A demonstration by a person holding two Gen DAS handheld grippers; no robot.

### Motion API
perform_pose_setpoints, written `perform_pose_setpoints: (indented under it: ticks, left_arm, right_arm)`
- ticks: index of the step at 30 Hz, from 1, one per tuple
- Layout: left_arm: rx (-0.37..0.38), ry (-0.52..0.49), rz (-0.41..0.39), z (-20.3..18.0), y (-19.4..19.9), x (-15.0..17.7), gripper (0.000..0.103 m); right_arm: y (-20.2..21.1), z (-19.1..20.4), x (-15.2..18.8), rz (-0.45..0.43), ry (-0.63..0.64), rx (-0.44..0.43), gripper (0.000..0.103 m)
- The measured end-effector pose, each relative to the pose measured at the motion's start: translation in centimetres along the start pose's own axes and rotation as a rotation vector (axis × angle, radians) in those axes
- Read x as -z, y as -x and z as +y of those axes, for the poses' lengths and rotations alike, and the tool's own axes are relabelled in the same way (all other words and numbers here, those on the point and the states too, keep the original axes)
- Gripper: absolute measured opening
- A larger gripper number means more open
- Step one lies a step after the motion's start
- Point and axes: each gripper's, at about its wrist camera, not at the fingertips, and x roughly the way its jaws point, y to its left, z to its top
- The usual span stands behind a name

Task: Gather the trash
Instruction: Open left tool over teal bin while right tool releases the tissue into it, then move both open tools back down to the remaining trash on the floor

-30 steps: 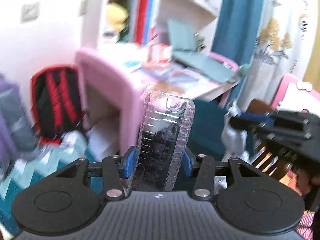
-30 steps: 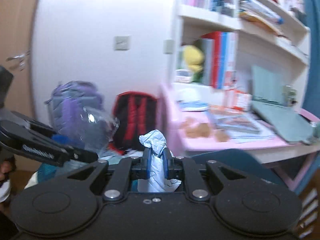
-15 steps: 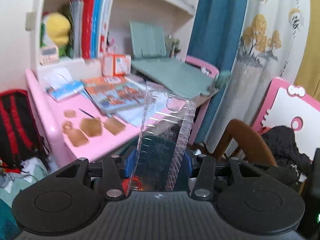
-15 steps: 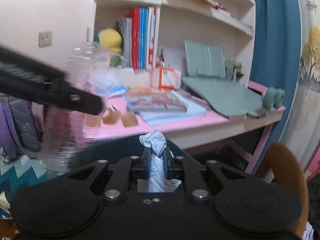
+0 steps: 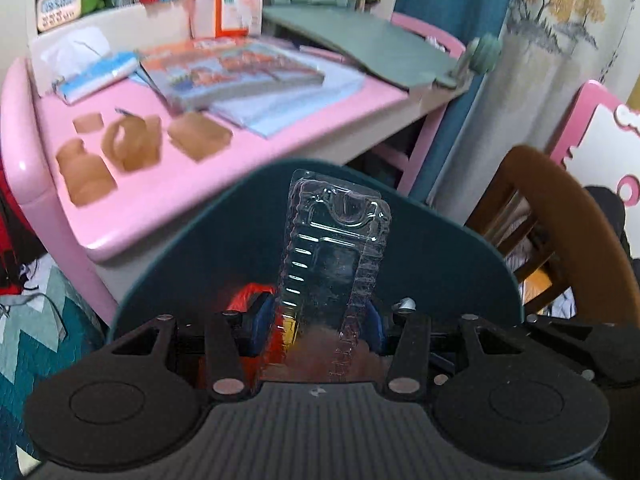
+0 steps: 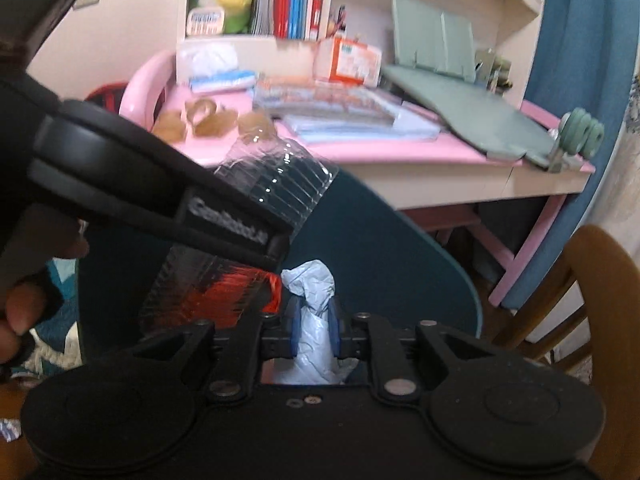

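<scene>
My left gripper [image 5: 318, 322] is shut on a clear plastic blister pack [image 5: 334, 252] that stands upright between its blue pads, above a dark teal bin [image 5: 200, 248] with red trash [image 5: 248, 296] inside. My right gripper [image 6: 314, 330] is shut on a crumpled white tissue [image 6: 310, 292], also over the teal bin [image 6: 400, 248]. In the right wrist view the left gripper [image 6: 152, 188] crosses from the left with the clear pack [image 6: 276, 184], just left of the tissue.
A pink desk [image 5: 168, 184] behind the bin holds brown cardboard scraps [image 5: 132, 144], books [image 5: 236, 68], a tissue pack [image 5: 96, 76] and a green stand [image 5: 360, 40]. A wooden chair [image 5: 560, 208] stands to the right, a blue curtain [image 6: 580, 80] behind. A teal rug [image 5: 28, 340] lies at left.
Both grippers swung right from the backpacks and wall to the desk, then dipped down over the teal bin. Each keeps its hold on its trash.
</scene>
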Motion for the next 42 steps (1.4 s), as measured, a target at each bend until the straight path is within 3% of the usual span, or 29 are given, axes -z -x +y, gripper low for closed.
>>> perform_pose_setpoints:
  ticks: [4, 7, 8, 18, 26, 33, 42]
  left_arm:
    - [0.006, -0.003, 0.016, 0.0, -0.4, 0.3, 0.051]
    - [0.008, 0.01, 0.0, 0.3, 0.2, 0.6, 0.068]
    - [0.008, 0.008, -0.007, 0.3, 0.4, 0.5, 0.069]
    - [-0.021, -0.017, -0.07, 1.5, 5.7, 2.0, 0.069]
    - [-0.039, -0.034, -0.144, 2.6, 12.2, 4.0, 0.069]
    - [-0.069, -0.042, -0.206, 4.7, 18.1, 7.3, 0.076]
    - [-0.159, 0.004, -0.243, 10.9, 25.0, 13.3, 0.082]
  right_arm:
    - [-0.2, 0.3, -0.1, 0.023, 0.007, -0.006, 0.025]
    - [0.0, 0.4, -0.2, 0.032, -0.002, -0.017, 0.026]
    - [0.1, 0.3, -0.2, 0.033, -0.005, -0.021, 0.027]
    - [4.1, 2.5, -0.1, -0.007, 0.021, -0.059, 0.039]
    - [8.5, 5.0, -0.5, -0.06, 0.045, -0.113, 0.041]
    - [12.3, 8.9, -0.5, -0.105, 0.096, -0.187, 0.043]
    - [14.0, 16.3, 0.2, -0.114, 0.185, -0.321, 0.049]
